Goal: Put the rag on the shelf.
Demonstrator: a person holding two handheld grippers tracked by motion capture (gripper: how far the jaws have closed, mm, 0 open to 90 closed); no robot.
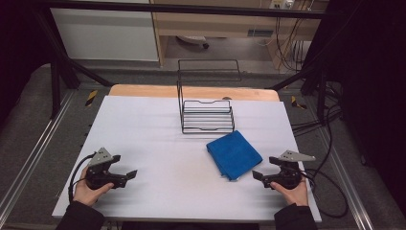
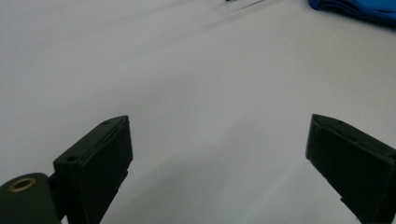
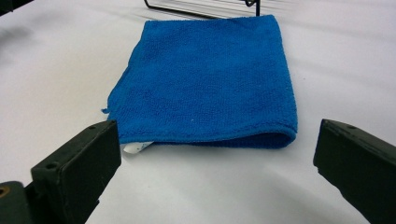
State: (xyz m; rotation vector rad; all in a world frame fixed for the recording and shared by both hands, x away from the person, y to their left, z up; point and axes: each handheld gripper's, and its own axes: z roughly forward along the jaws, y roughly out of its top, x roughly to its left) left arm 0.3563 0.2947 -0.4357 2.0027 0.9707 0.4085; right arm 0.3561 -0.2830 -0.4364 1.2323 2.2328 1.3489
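A folded blue cloth [image 1: 234, 154] lies flat on the white table [image 1: 158, 139], right of centre, just in front of a black wire rack [image 1: 207, 115]. In the right gripper view the cloth [image 3: 210, 79] spreads ahead of the jaws, a white label peeking from its near left corner. My right gripper [image 1: 258, 176] rests low at the table's near right, a little short of the cloth's near corner, jaws wide apart and empty. Held by a hand at the near left, my left gripper [image 1: 130, 176] is open over bare table, with the cloth's edge [image 2: 355, 7] far off.
The wire rack's tall back frame [image 1: 209, 70] rises behind its stepped shelves. A wooden board edge [image 1: 143, 91] runs along the table's far side. Cables [image 1: 330, 187] trail off the right edge. Metal rails flank the table.
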